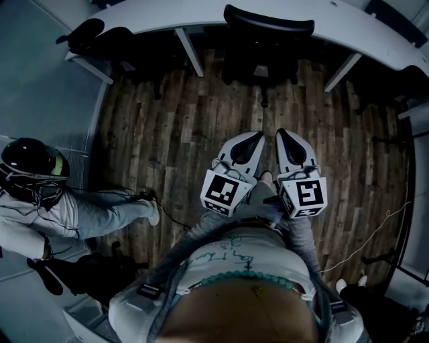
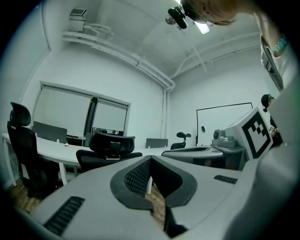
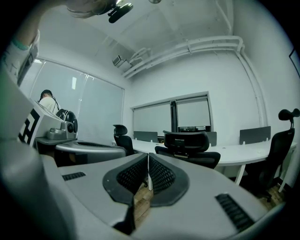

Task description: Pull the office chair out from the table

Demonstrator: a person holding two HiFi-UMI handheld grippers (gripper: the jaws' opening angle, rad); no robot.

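Note:
A black office chair (image 1: pixel 268 30) is tucked under the curved white table (image 1: pixel 201 13) at the top of the head view, with only its headrest and back showing. Both grippers hover side by side over the wooden floor, pointing at the chair and well short of it. My left gripper (image 1: pixel 259 136) is shut and empty. My right gripper (image 1: pixel 280 133) is shut and empty too. In the left gripper view the chair (image 2: pixel 110 146) stands just left of the closed jaws (image 2: pixel 150 162). Seen from the right gripper view, the chair (image 3: pixel 187 144) is just right of the closed jaws (image 3: pixel 148 158).
A person (image 1: pixel 40 194) wearing a dark helmet is at the left. More black chairs sit at the table's left end (image 1: pixel 90 33) and right end (image 1: pixel 395 80). White table legs (image 1: pixel 191 52) flank the chair. A thin cable (image 1: pixel 375 234) lies on the floor at right.

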